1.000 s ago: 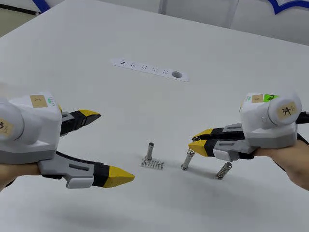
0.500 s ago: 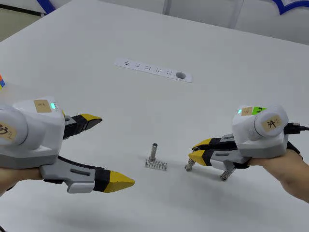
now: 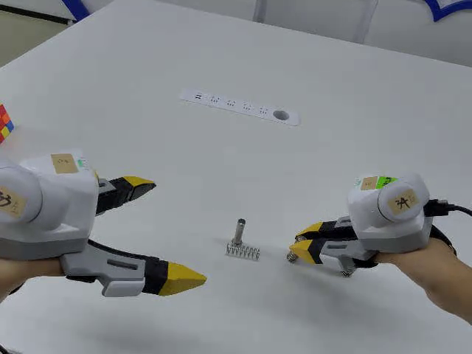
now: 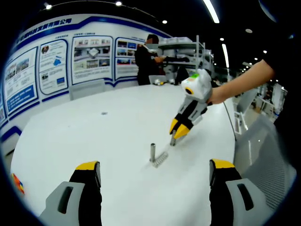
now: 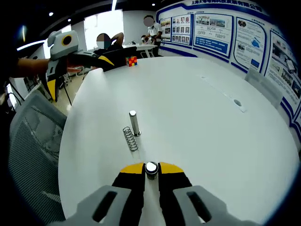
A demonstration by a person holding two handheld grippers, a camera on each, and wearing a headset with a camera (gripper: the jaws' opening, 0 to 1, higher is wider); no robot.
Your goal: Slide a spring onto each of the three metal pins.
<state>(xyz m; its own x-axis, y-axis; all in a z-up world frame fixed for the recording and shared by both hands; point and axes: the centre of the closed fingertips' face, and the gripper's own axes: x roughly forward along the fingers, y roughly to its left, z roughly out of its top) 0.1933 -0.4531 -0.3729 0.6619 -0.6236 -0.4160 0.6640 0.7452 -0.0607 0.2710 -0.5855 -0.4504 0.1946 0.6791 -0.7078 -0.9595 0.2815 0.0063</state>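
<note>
While the left gripper (image 3: pixel 166 230) hangs over the near left part of the white counter (image 3: pixel 147 88) with its yellow-tipped jaws spread wide and nothing between them, the right gripper (image 3: pixel 299 249) sits low at the near right with its jaws drawn narrow, clamped on a silver metal pin (image 3: pixel 293 257). The right gripper view shows that held pin end-on, its round bright face (image 5: pixel 151 166) seated between the two yellow tips. Whether its lower end touches the counter cannot be told. Between the two grippers, a second short silver metal pin (image 3: pixel 239 230) stands upright on the counter, bare of any spring. A loose coiled steel spring (image 3: pixel 243 251) lies on its side just beside the base of this upright pin, on the person's near side; contact between them cannot be confirmed. The left gripper view places the upright pin (image 4: pixel 153 151) and spring (image 4: pixel 161 159) ahead of its own open jaws, with the right gripper (image 4: pixel 180 130) beyond them. A white flush-mounted power strip (image 3: pixel 240 106) is set into the counter well behind the work. A multicoloured puzzle cube (image 3: pixel 5 123) sits at the far left edge.
</note>
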